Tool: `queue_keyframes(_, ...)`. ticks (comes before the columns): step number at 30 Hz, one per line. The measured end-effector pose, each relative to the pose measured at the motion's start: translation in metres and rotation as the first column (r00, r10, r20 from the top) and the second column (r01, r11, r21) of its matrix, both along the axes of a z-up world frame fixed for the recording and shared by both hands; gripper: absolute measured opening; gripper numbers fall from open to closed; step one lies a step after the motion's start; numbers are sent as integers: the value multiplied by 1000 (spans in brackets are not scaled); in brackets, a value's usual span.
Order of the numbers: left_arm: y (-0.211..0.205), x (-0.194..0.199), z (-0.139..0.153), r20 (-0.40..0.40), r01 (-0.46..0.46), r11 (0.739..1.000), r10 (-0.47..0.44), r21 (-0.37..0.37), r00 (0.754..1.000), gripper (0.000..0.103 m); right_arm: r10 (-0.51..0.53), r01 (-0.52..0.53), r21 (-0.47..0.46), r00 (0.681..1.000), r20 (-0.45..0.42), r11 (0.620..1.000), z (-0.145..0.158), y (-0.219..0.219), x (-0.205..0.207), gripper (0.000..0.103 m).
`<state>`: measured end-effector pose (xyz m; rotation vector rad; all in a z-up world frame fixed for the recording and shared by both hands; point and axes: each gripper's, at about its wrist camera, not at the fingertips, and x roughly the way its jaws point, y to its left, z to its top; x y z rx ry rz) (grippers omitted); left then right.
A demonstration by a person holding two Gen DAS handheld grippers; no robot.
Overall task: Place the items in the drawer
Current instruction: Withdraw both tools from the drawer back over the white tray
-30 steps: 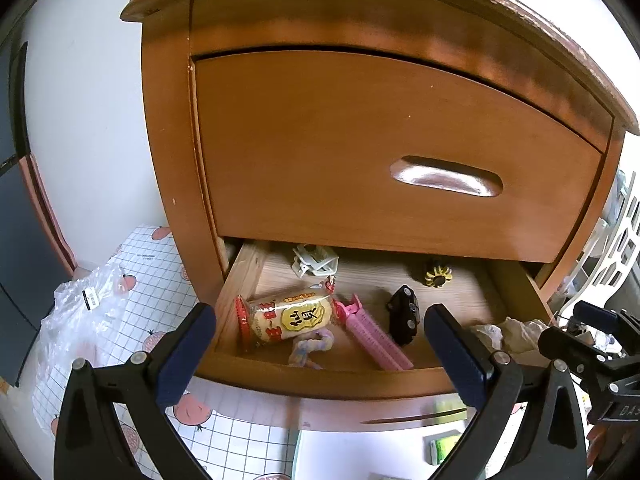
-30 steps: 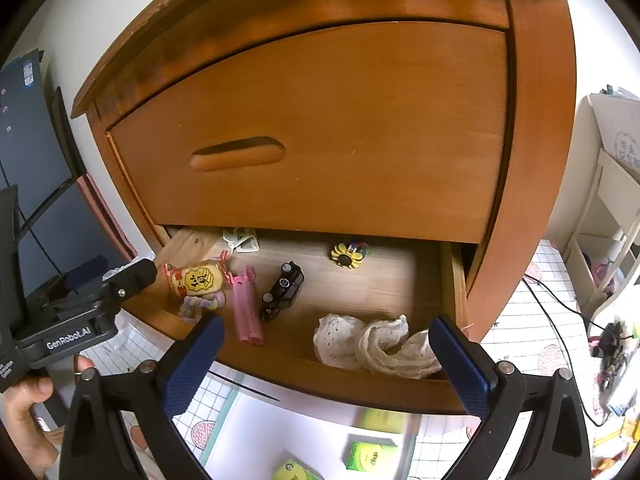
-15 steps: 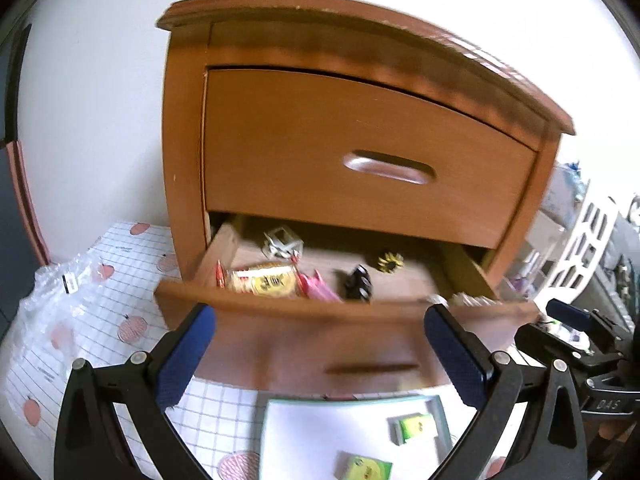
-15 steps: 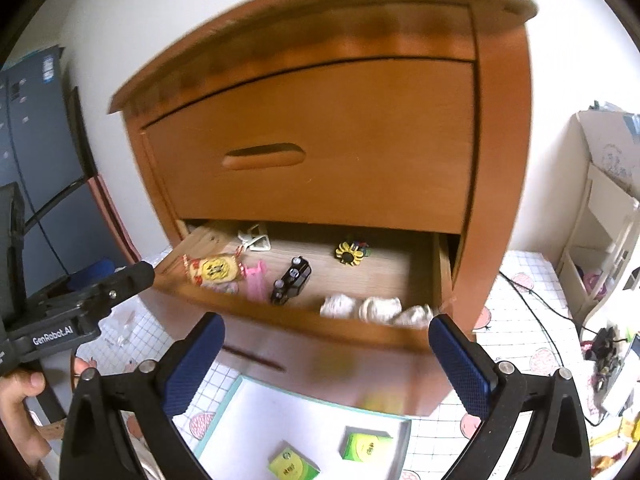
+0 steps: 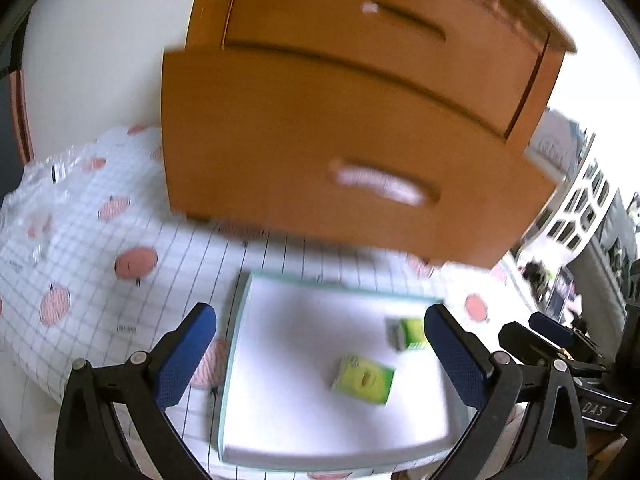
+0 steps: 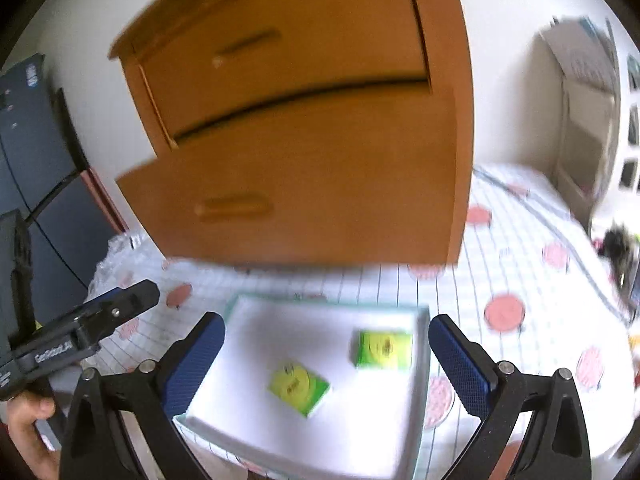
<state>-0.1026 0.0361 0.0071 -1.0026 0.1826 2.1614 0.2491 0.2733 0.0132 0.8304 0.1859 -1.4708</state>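
The wooden cabinet's lower drawer (image 5: 352, 160) (image 6: 304, 192) juts out toward me; its inside is hidden from this low angle. On the white tray (image 5: 280, 360) (image 6: 256, 360) in front of it lie two green and yellow boxes, one nearer (image 5: 362, 379) (image 6: 298, 388) and one farther right (image 5: 408, 334) (image 6: 384, 349). My left gripper (image 5: 320, 356) hangs open above the tray with nothing between its blue pads. My right gripper (image 6: 326, 360) is open too, over the same tray and empty. Both views are blurred by motion.
A checked cloth with pink spots (image 5: 100, 264) (image 6: 520, 264) covers the table. A crumpled clear plastic bag (image 5: 48, 184) lies at the left. White shelving (image 6: 588, 120) stands at the right, dark panels (image 6: 36, 160) at the left. A hand (image 6: 28, 420) holds the left gripper.
Both grippers have pulled back and tilted down from the open drawer to the tray. The drawer's contents have gone out of sight; the two green boxes now sit between the fingers.
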Motion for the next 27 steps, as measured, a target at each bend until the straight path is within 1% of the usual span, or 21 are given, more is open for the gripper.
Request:
queue_keyframes(5, -3, 2, -32, 47, -21, 998, 23, -54, 999, 103, 12, -13, 70, 1000, 11, 997, -32, -3, 7, 103)
queue_keyframes(10, -4, 5, -59, 82, -16, 995, 24, -99, 996, 103, 25, -26, 138, 1000, 12, 990, -63, -8, 16, 103)
queue_keyframes(13, -5, 2, -69, 122, -25, 994, 38, -103, 992, 103, 14, -16, 166, 1000, 12, 986, -78, -8, 15, 103)
queue_keyframes(17, -9, -5, -78, 150, -68, 994, 81, -90, 985, 103, -13, 11, 210, 1000, 9, 978, -96, -8, 7, 103)
queue_keyframes(21, -12, -12, -87, 172, -98, 991, 113, -90, 979, 103, -37, 31, 234, 999, 24, 972, -106, -12, 2, 103)
queue_keyframes(24, -9, -15, -95, 206, -92, 990, 113, -107, 972, 103, -43, 39, 241, 999, 14, 970, -109, -16, 2, 103)
queue_keyframes(27, -5, -13, -98, 220, -78, 991, 101, -110, 970, 103, -41, 37, 245, 999, 8, 969, -111, -17, 4, 103)
